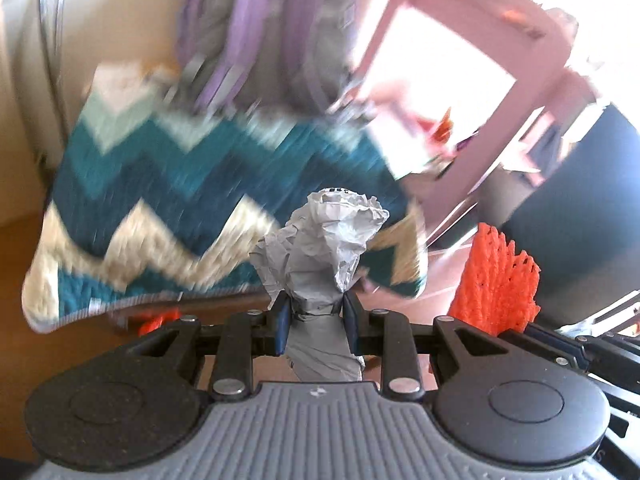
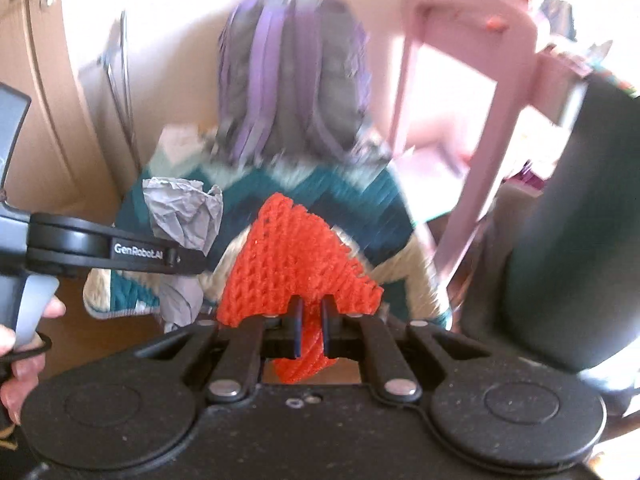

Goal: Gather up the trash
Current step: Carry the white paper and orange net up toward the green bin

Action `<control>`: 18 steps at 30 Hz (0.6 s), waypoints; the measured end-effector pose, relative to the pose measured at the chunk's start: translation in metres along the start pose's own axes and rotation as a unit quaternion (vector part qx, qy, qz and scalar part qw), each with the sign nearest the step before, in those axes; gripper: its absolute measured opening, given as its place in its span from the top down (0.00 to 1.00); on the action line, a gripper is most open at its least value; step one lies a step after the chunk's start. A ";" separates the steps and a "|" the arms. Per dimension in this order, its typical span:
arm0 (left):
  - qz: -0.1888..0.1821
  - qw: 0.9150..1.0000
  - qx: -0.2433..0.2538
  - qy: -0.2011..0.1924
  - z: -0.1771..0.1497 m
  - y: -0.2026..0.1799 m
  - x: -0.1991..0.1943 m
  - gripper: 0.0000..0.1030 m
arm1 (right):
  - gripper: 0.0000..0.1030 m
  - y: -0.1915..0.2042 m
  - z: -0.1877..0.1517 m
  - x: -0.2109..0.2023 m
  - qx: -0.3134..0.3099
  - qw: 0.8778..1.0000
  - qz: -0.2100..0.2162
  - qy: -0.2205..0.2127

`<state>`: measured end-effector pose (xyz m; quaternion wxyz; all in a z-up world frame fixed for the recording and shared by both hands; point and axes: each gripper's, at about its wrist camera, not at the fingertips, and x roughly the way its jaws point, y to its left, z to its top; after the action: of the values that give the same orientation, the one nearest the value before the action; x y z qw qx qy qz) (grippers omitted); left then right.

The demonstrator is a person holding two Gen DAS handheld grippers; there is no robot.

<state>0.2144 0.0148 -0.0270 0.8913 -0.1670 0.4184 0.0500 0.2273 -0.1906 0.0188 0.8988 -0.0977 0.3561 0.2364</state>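
My left gripper (image 1: 316, 320) is shut on a crumpled grey paper (image 1: 328, 248) and holds it in the air; the paper also shows in the right wrist view (image 2: 184, 216), with the left gripper (image 2: 188, 258) at the left. My right gripper (image 2: 311, 324) is shut on an orange foam net (image 2: 300, 252), which fans out above the jaws. The net also shows at the right of the left wrist view (image 1: 496, 280). Both views are motion-blurred.
A teal and cream zigzag mat (image 1: 168, 184) lies on the wooden floor (image 1: 16, 248). A grey and purple backpack (image 2: 292, 80) stands behind it by a pink chair frame (image 2: 472, 120). A dark bin (image 2: 576, 240) stands at the right.
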 end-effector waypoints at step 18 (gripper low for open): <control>-0.106 0.973 0.149 -0.142 0.101 -0.211 -0.097 0.74 | 0.93 -0.138 0.060 -0.125 0.049 0.979 -0.123 -0.156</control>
<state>0.2740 -0.1436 0.1612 0.9566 -0.0671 0.2704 -0.0849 0.2520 -0.3339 0.1493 0.9691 -0.0582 0.2083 0.1188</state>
